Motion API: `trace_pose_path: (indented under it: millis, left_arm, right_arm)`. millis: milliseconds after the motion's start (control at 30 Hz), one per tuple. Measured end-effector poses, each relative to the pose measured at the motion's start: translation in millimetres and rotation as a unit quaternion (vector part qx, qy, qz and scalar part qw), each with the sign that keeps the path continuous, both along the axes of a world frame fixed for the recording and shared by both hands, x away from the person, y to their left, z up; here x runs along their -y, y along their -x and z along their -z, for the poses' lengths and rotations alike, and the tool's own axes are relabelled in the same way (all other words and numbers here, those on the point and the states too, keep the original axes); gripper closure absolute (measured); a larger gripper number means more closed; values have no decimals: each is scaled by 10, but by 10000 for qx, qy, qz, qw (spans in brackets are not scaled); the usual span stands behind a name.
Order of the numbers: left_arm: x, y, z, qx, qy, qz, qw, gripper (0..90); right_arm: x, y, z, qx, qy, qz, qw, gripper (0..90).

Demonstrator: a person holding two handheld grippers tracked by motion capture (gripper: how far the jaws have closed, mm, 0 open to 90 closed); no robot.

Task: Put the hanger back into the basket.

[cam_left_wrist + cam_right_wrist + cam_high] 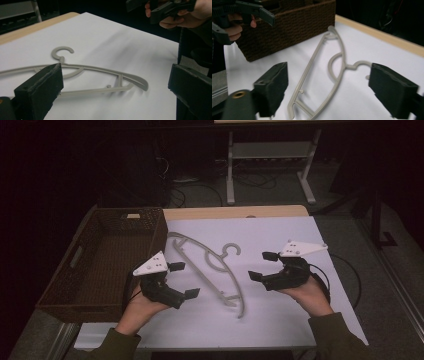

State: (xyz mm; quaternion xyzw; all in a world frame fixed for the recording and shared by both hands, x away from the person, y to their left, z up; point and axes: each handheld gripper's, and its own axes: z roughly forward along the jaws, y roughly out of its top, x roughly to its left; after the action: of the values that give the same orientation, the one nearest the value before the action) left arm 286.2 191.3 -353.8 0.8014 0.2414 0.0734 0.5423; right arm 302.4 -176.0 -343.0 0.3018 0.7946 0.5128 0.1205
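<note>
A grey plastic hanger (pixel 210 270) lies flat on the white table top, its hook pointing to the far side. My left gripper (pixel 186 280) hovers just left of it, jaws open and empty. My right gripper (pixel 261 265) hovers to the hanger's right, also open and empty. In the left gripper view the hanger (pixel 95 68) lies beyond the wide-apart jaws of the left gripper (pixel 116 75), and the right gripper (pixel 160 10) shows at the top. In the right gripper view the hanger (pixel 337 57) lies between and beyond the jaws of the right gripper (pixel 329 75).
A dark woven basket (pixel 65 265) stands at the table's left side, close to the hanger's far end, and shows behind the hanger in the right gripper view (pixel 287 25). A white table frame (pixel 230 175) and cables lie on the floor beyond.
</note>
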Motion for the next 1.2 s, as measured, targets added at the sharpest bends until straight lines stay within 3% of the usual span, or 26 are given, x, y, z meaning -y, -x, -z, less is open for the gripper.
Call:
trace_pose_path:
  millis: [167, 200, 233, 267, 333, 400, 467, 500, 533, 633, 767, 867, 967, 1200]
  left_arm:
    - [33, 53, 173, -131, -7, 9, 9999, 0]
    - [40, 62, 203, -140, -33, 18, 9999, 0]
    - [49, 73, 233, -157, -49, 7, 9999, 0]
    - [53, 80, 262, -162, -61, 12, 9999, 0]
    - [59, 92, 312, -220, -39, 13, 9997, 0]
    - [64, 98, 353, -232, -60, 3, 9997, 0]
    - [63, 101, 389, -221, -98, -8, 9997, 0]
    - [59, 97, 410, -200, -83, -11, 9998, 0]
    - [56, 96, 427, -231, -65, -38, 9997, 0]
    - [44, 87, 460, -279, -98, -27, 9996, 0]
    - [38, 83, 485, -297, -146, 3, 9995, 0]
    - [30, 77, 493, -321, -113, -8, 9994, 0]
    - [20, 73, 496, -337, -97, -28, 9994, 0]
    - [23, 72, 515, -374, -125, -9, 9992, 0]
  right_arm:
    - [-121, -58, 89, -129, 233, -77, 9996, 336]
    - [-188, -91, 138, -198, 334, -99, 9992, 427]
    - [-188, -91, 138, -198, 334, -99, 9992, 427]
    - [-254, -131, 191, -308, 384, -129, 9987, 524]
    - [-324, -177, 248, -389, 470, -196, 9979, 619]
    - [-364, -192, 276, -506, 494, -209, 9973, 655]
    - [-478, -253, 374, -619, 651, -314, 9955, 766]
    - [-478, -253, 374, -619, 651, -314, 9955, 766]
    - [-542, -287, 444, -759, 772, -348, 9935, 838]
    - [-613, -338, 569, -858, 961, -395, 9909, 892]
    - [-654, -366, 680, -1026, 1119, -395, 9876, 894]
    - [-682, -386, 798, -1186, 1322, -390, 9833, 895]
    - [-708, -387, 840, -1194, 1437, -451, 9813, 895]
    - [-793, -345, 910, -1306, 1826, -492, 9732, 897]
